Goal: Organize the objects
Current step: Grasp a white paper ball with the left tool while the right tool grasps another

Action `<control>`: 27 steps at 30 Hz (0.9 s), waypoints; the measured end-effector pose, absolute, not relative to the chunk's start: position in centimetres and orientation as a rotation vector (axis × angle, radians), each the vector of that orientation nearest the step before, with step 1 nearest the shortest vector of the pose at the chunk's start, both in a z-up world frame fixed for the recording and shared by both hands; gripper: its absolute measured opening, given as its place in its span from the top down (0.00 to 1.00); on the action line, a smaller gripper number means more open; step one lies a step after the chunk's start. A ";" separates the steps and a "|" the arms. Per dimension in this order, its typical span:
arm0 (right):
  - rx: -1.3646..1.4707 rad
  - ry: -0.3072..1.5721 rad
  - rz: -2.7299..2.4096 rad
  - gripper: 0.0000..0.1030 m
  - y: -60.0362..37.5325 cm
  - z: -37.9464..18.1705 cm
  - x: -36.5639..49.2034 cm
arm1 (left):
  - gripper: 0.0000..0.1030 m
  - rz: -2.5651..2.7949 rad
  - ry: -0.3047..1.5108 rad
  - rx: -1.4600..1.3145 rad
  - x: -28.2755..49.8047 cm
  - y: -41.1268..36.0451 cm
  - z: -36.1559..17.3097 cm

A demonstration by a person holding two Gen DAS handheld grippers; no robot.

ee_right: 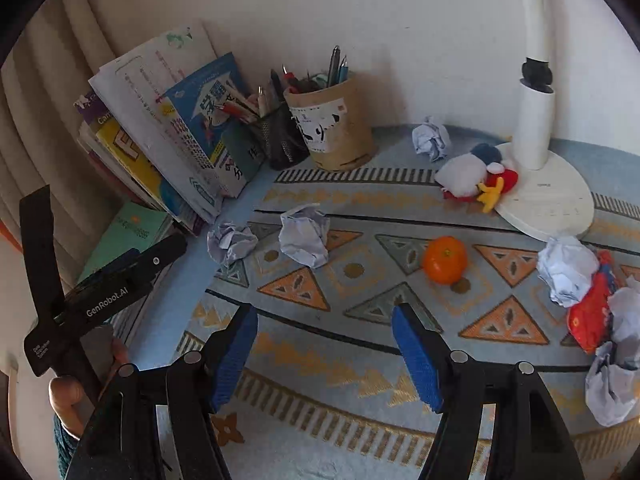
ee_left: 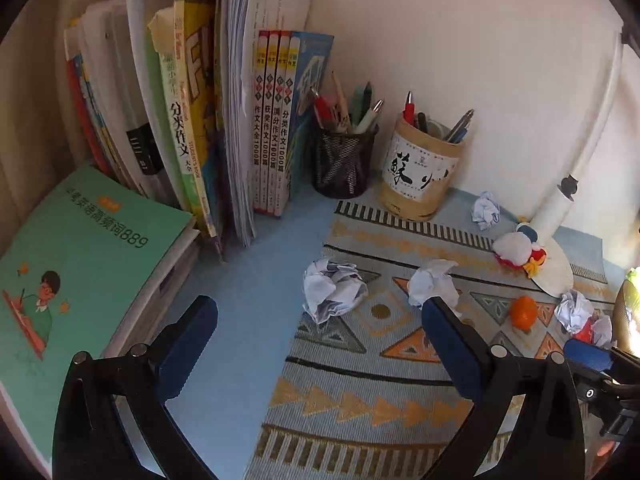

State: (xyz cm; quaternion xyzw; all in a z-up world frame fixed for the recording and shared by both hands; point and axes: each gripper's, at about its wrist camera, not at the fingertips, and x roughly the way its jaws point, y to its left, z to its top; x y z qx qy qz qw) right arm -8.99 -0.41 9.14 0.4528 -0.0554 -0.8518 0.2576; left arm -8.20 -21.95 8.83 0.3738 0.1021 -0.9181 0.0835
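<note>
Several crumpled paper balls lie on a patterned mat point(ee_right: 360, 344): one point(ee_left: 334, 290) just ahead of my left gripper point(ee_left: 319, 307), another point(ee_left: 434, 282) behind its right fingertip. The left gripper is open and holds nothing. My right gripper point(ee_right: 326, 312) is open too, hovering over the mat's near part with nothing between its pads. Beyond it lie two paper balls point(ee_right: 304, 236) point(ee_right: 232, 242), an orange point(ee_right: 445, 259) and a duck plush point(ee_right: 476, 178). More paper point(ee_right: 566, 270) and a red wrapper point(ee_right: 590, 316) sit at the right.
Upright books point(ee_left: 224, 120) and a flat green book point(ee_left: 80, 264) fill the left corner. A black mesh pen cup point(ee_left: 344, 160) and a tan pen holder point(ee_left: 420, 172) stand by the wall. A white lamp base point(ee_right: 548, 192) is at the right. A hand point(ee_right: 66, 396) holds the left gripper.
</note>
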 end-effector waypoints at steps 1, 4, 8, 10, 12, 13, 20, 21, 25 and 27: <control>1.240 -0.169 -2.298 0.34 -1.6 8.6 -10.2 | 0.01 -2.727 0.330 1.155 -9.4 -22.5 7.9; 1.265 -0.216 -2.290 0.34 -3.7 7.0 -13.3 | 0.02 -2.680 0.365 1.222 -12.1 -23.3 5.3; 1.302 -0.239 -2.251 0.40 -5.3 5.0 -16.2 | 0.02 -2.689 0.396 1.256 -13.4 -23.2 3.2; 1.319 -0.235 -2.249 0.42 -6.1 4.1 -17.2 | 0.02 -2.682 0.372 1.260 -13.7 -22.8 2.8; 1.326 -0.250 -2.235 0.46 -6.4 3.4 -18.0 | 0.02 -2.676 0.371 1.245 -13.7 -22.6 2.8; 1.322 -0.259 -2.232 0.48 -6.5 3.1 -18.4 | 0.04 -2.675 0.373 1.229 -13.8 -22.6 2.9; 1.256 -0.240 -2.243 0.57 -6.7 3.5 -17.8 | 0.53 -2.770 0.297 1.224 -13.8 -21.0 3.1; 1.242 -0.247 -2.247 0.57 -6.2 3.9 -17.4 | 0.54 -2.765 0.241 1.198 -13.5 -20.5 3.3; 1.218 -0.276 -2.264 0.57 -3.4 5.7 -15.2 | 0.55 -2.800 0.175 1.120 -12.7 -19.7 4.2; 1.214 -0.272 -2.280 0.57 -1.6 6.8 -13.7 | 0.55 -2.834 0.218 1.113 -11.8 -19.5 4.9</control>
